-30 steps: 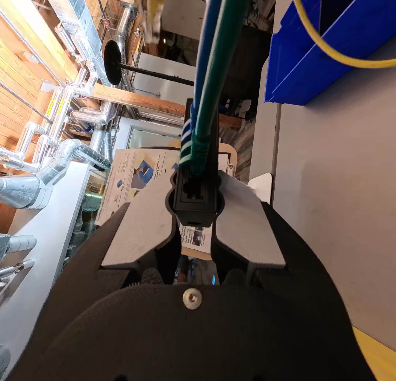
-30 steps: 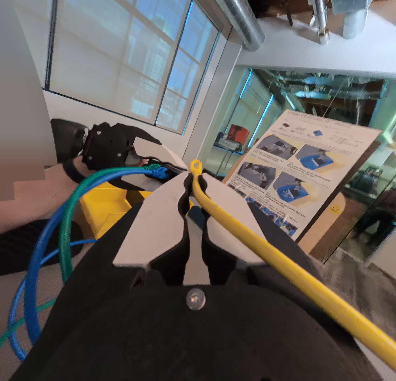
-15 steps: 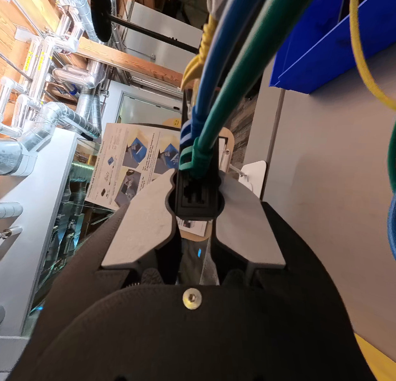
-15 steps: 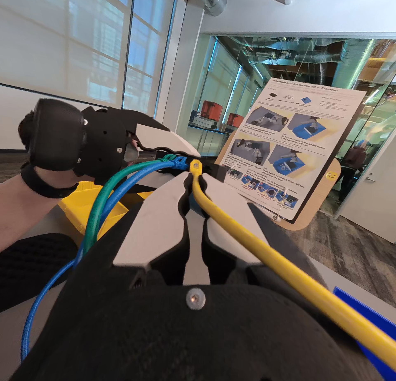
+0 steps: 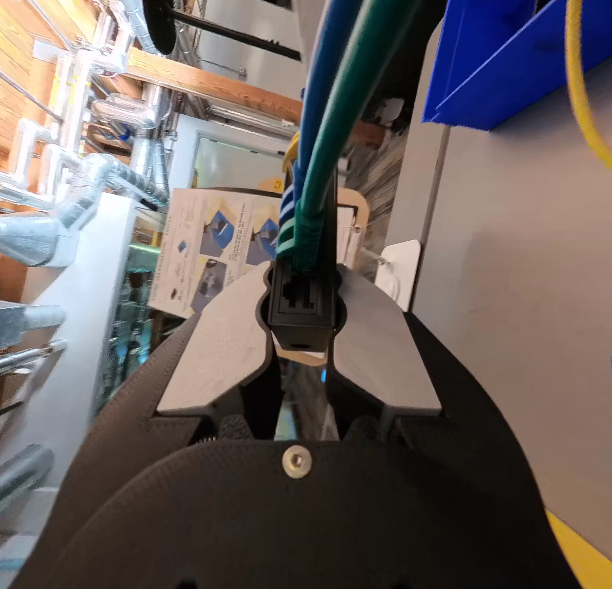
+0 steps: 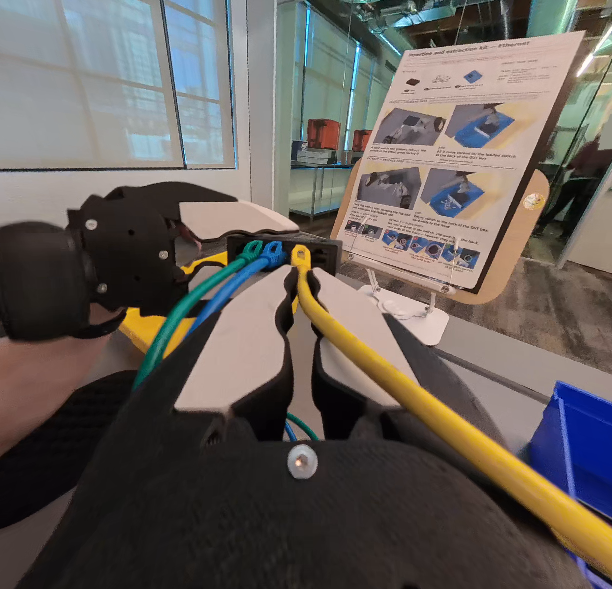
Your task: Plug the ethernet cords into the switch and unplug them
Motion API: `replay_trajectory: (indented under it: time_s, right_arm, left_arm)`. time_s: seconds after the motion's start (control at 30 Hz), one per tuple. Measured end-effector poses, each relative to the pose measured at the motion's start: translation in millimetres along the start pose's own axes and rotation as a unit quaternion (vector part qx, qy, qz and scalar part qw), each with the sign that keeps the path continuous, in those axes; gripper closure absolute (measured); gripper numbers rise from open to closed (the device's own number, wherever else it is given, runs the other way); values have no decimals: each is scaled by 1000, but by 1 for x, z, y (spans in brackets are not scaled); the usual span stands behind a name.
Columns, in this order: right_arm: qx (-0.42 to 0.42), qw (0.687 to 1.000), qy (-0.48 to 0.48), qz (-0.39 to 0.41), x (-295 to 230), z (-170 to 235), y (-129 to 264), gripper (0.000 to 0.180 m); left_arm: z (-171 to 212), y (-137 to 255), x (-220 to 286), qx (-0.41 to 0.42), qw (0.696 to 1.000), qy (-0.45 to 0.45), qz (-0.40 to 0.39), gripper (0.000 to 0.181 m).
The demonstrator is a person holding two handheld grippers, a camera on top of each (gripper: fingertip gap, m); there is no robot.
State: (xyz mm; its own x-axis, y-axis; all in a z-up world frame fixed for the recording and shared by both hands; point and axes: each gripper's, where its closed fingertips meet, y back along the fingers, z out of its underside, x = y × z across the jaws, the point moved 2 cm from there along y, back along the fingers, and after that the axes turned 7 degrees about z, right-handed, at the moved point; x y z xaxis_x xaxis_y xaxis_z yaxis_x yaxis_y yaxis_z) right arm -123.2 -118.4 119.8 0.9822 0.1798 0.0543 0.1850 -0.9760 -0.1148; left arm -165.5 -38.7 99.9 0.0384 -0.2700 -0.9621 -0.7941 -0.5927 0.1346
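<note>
My left gripper (image 5: 301, 303) is shut on the black switch (image 5: 299, 314) and holds it above the table with its ports facing the camera. The green cord (image 5: 306, 241) and the blue cord (image 5: 311, 109) are plugged into it. In the right wrist view the switch (image 6: 328, 251) shows the green plug (image 6: 253, 250), the blue plug (image 6: 273, 253) and the yellow plug (image 6: 299, 253) side by side in its ports. My right gripper (image 6: 301, 271) is shut on the yellow cord (image 6: 414, 391) just behind its plug. The left gripper's upper finger (image 6: 231, 218) lies on top of the switch.
An instruction board on a white stand (image 6: 447, 175) stands behind the switch. A blue bin (image 6: 579, 457) is at the right, a yellow bin (image 6: 145, 328) under the left gripper. The grey table (image 5: 513, 308) lies beneath. A person's forearm (image 6: 43, 374) is at the left.
My right gripper has carried the yellow plug forward to the switch; it now sits in the port beside the blue plug. My left gripper keeps holding the switch and has tilted slightly.
</note>
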Motion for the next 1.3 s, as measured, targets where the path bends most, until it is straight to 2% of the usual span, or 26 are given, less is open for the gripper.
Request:
replay_trajectory:
  time_s: [0.1, 0.2, 0.37, 0.63, 0.77, 0.83, 1.0, 1.1, 1.3]
  right_arm:
    - [-5, 1000, 25, 14, 2, 4, -1, 174]
    - [5, 996, 88, 29, -2, 4, 1, 174]
    - [46, 998, 42, -19, -2, -6, 9, 174]
    - [65, 992, -22, -110, 0, -12, 23, 173]
    - [57, 988, -18, -145, -2, -16, 30, 173]
    - [67, 982, -24, -173, -3, -20, 37, 173]
    - [96, 987, 92, -94, -14, -27, 43, 173]
    - [121, 983, 106, -87, -19, -34, 50, 174]
    - [186, 970, 142, -60, -25, -40, 63, 174]
  left_arm:
    - [-3, -2, 4, -16, 1000, -23, -12, 152]
    - [-7, 0, 2, -12, 999, -30, -24, 152]
    - [-23, 12, -4, 28, 998, -14, -46, 153]
    - [-45, 26, -3, 100, 993, -16, -63, 153]
    - [-54, 34, -3, 128, 989, -18, -64, 153]
    - [-59, 40, -7, 139, 985, -39, -92, 153]
    - [-58, 45, -16, 163, 980, 6, -115, 149]
    - [-63, 52, -19, 181, 976, 18, -122, 148]
    - [-70, 62, -26, 235, 963, 116, -70, 133]
